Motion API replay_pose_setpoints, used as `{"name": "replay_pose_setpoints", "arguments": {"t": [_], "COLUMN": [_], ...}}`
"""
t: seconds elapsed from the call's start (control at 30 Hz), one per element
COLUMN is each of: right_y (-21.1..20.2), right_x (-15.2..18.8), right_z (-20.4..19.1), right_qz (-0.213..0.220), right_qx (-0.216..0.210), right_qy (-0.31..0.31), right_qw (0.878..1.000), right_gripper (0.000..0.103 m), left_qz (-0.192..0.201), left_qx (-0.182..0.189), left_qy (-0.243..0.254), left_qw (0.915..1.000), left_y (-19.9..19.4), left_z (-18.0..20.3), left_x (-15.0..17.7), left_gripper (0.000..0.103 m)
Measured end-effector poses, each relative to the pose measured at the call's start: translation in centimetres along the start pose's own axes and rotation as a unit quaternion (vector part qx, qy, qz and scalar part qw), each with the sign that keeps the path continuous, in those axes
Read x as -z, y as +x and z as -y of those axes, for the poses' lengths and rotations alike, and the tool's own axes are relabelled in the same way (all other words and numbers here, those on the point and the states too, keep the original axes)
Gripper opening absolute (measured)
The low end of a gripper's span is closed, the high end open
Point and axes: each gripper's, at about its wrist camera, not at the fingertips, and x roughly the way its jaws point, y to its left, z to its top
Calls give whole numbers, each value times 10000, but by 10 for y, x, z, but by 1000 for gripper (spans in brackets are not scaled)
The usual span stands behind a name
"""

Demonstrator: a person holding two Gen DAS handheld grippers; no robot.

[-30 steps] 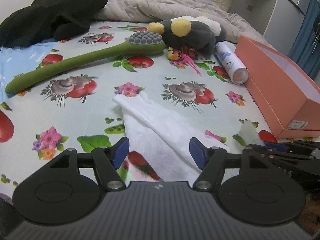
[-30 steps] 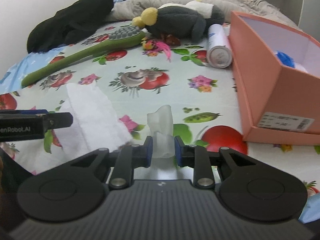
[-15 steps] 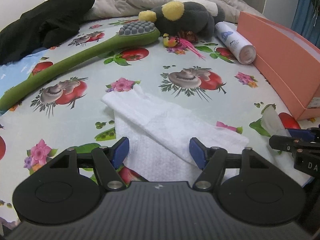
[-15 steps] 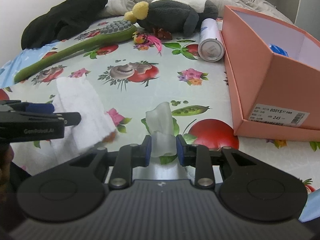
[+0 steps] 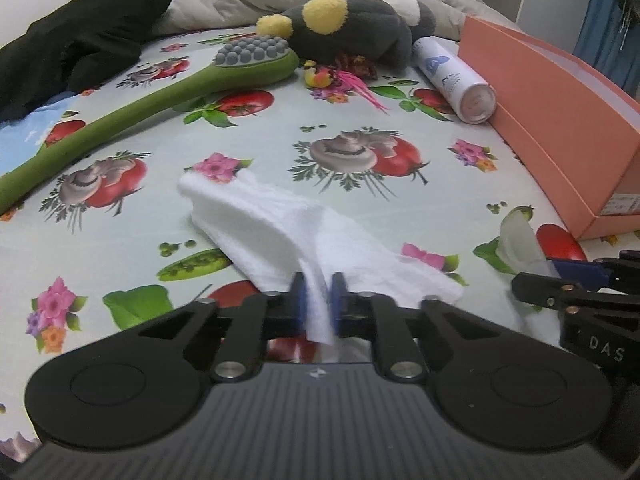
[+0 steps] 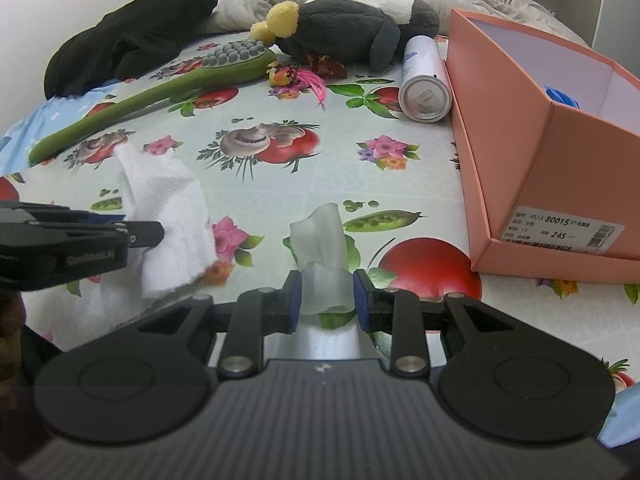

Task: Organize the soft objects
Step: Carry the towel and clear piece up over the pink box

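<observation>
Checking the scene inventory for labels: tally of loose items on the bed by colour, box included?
White: 3 - towel, translucent wipe, spray can
Green: 1 - long-handled brush
Black: 1 - garment
Grey and yellow: 1 - plush toy
Pink and yellow: 1 - small feathered toy
Salmon: 1 - box
Total: 8

The pink box [image 6: 560, 168] runs off the right edge, its wall hiding most of a blue thing [image 6: 560, 95] inside. The box label's [image 6: 564, 232] small print is unreadable.
</observation>
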Motion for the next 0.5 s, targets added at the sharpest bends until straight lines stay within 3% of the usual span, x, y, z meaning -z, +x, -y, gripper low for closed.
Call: {"name": "replay_pose_setpoints", "arguments": {"t": [0.5], "right_y": [-14], "right_x": [-12], "right_z": [3], "right_qz": [59], "right_qx": [-121], "right_qy": [142], "right_qw": [9998], "right_gripper": [24], "left_qz": [83], "left_qx": [127], "left_qy": [-301], "left_qw": [9994], "left_y": [-28], "left_z": [4], "left_x": [-21], "left_gripper": [4]}}
